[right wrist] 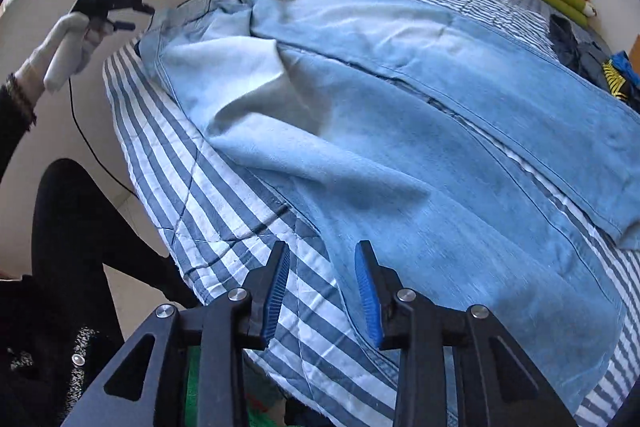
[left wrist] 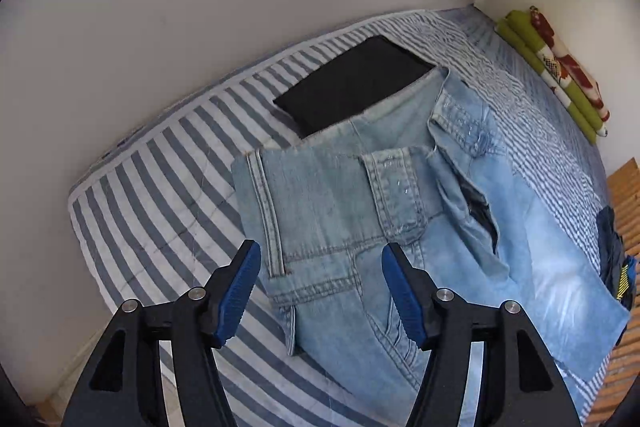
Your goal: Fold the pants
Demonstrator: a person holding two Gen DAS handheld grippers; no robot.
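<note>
Light blue jeans [left wrist: 340,195] lie spread on a striped bed, waistband toward the left wrist camera, legs running off to the right. My left gripper [left wrist: 320,261] hovers open just above the waist and hip seam, nothing between its blue pads. In the right wrist view the two legs [right wrist: 400,147] lie side by side with a wrinkle near the thigh. My right gripper [right wrist: 322,259] stands open above the near leg's edge, holding nothing. The left gripper [right wrist: 120,9] also shows far left in that view, held by a white-gloved hand [right wrist: 68,51], open above the waistband.
A black flat rectangle [left wrist: 352,85] lies on the striped sheet [left wrist: 160,187] beyond the waistband. Folded green and red bedding [left wrist: 560,75] sits along the wall. Dark and blue clothes [right wrist: 592,67] lie at the bed's far side. The person's dark legs [right wrist: 80,227] and a cable [right wrist: 92,151] are at the left.
</note>
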